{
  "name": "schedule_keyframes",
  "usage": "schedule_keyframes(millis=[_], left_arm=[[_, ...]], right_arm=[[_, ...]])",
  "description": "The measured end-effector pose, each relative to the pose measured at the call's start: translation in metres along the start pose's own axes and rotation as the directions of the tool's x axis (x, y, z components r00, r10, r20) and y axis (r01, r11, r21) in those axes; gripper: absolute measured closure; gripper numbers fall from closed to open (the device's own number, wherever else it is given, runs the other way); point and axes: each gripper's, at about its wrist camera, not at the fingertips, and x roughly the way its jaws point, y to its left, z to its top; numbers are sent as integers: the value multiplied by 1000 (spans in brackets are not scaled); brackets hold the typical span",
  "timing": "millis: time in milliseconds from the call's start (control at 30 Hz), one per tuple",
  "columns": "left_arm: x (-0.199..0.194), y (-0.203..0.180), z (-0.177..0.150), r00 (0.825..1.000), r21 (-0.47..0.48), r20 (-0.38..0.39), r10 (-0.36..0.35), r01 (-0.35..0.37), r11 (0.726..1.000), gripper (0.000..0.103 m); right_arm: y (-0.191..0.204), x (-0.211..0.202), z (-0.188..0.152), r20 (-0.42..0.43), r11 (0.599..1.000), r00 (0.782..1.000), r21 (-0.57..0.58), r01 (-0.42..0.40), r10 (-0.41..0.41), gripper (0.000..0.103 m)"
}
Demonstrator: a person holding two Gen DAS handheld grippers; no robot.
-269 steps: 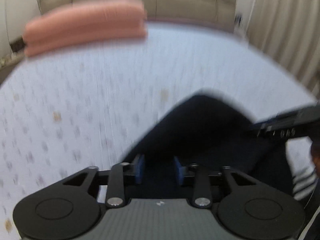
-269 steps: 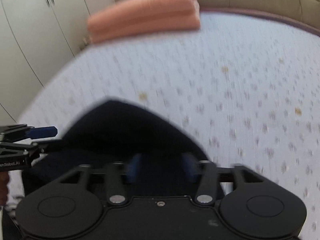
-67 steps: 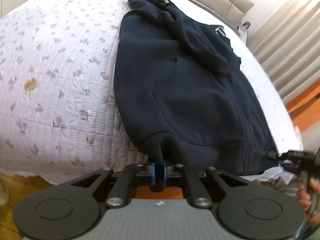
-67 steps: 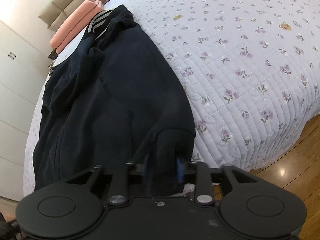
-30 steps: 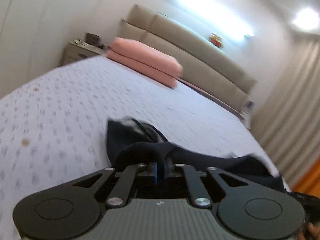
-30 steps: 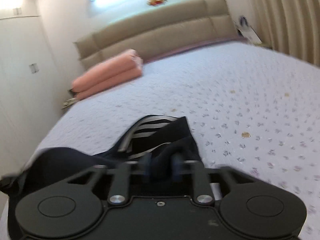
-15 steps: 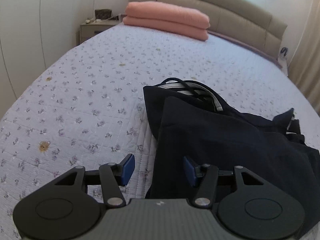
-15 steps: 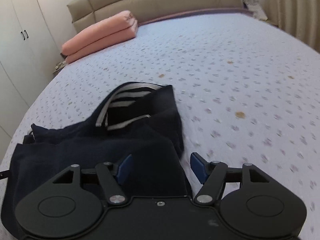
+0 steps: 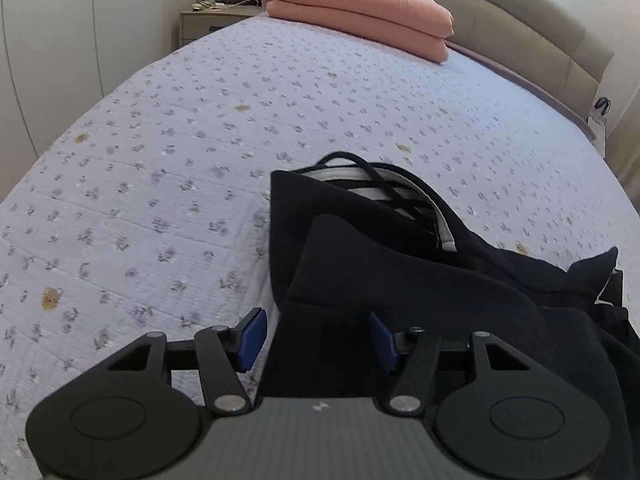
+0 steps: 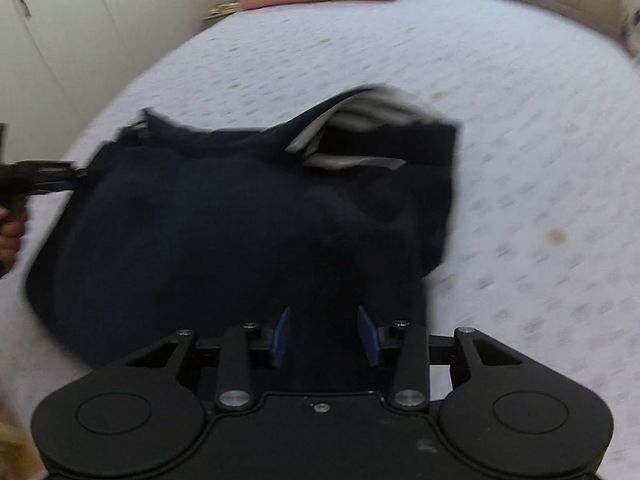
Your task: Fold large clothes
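Your left gripper [image 9: 316,338] is opening wide over the dark hoodie's [image 9: 420,280] left edge, holding nothing. The hoodie lies folded in 2 on the bed [image 9: 180,152]. Your right gripper [image 10: 324,334] is closing, cloth between its pads, probably to fold again.

Bright, even light; fisheye-curved edges; right wrist view motion-blurred.

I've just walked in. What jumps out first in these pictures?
A dark navy garment, folded over with striped lining showing, lies on the flowered bedspread right before both sets of blue-tipped fingers. Behind it, a pink folded blanket sits at the headboard.
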Motion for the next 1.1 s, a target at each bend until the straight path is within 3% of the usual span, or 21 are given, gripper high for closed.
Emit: schedule_keyframes(millis=[100, 167, 200, 300, 400, 433, 467, 500, 600, 667, 700, 767, 833, 867, 967, 1100], left_arm=[[5, 1, 4, 1000, -24, -13, -13, 13, 1000, 43], [9, 3, 9, 999, -52, -27, -24, 23, 998, 43], [9, 3, 11, 999, -55, -29, -28, 26, 998, 44], [11, -2, 14, 999, -17, -34, -27, 27, 999, 44], [16, -5, 13, 999, 24, -44, -28, 29, 999, 43], [17, -4, 12, 998, 30, -46, -33, 35, 999, 43], [18, -4, 13, 998, 29, -48, -38, 40, 999, 42], [19, -2, 13, 998, 24, -51, -45, 46, 999, 42], [17, 4, 14, 997, 9, -57, -61, 61, 998, 41], [12, 8, 15, 996, 11, -51, -69, 69, 998, 43], [10, 11, 14, 996, 11, -49, -69, 70, 998, 43], [9, 17, 13, 995, -3, -56, -77, 77, 997, 42], [9, 22, 12, 993, -31, -61, -96, 95, 995, 42], [9, 23, 12, 993, -38, -64, -102, 100, 994, 42], [4, 25, 13, 993, -22, -56, -103, 102, 995, 42], [-5, 30, 16, 992, -16, -26, -125, 124, 992, 38]], right_arm=[[-13, 1, 31, 90, 992, 994, 107, 60, -70, 55], [-19, 12, 53, 95, 979, 985, 159, 126, -142, 61], [-21, 21, 62, 67, 975, 985, 170, 146, -159, 67], [-22, 47, 72, -23, 973, 994, 207, 106, -104, 68], [-6, 70, 69, -122, 967, 979, 177, 186, -166, 60], [0, 75, 67, -124, 966, 974, 152, 210, -192, 67], [3, 78, 66, -120, 963, 966, 118, 242, -228, 81], [4, 76, 66, -111, 954, 956, 102, 282, -271, 103], [-11, 33, 73, 48, 928, 949, 228, 294, -312, 103], [-25, 13, 76, 90, 901, 935, 310, 302, -344, 103], [-32, 10, 76, 81, 898, 940, 332, 289, -333, 103], [-38, 15, 71, 44, 909, 972, 365, 199, -230, 92], [-25, 25, 65, -19, 930, 985, 326, 166, -170, 28], [-16, 27, 62, -24, 940, 983, 289, 182, -183, 24], [2, 36, 52, -19, 954, 973, 194, 230, -231, 25], [-11, 52, 47, -42, 948, 987, 276, 159, -153, 25]])
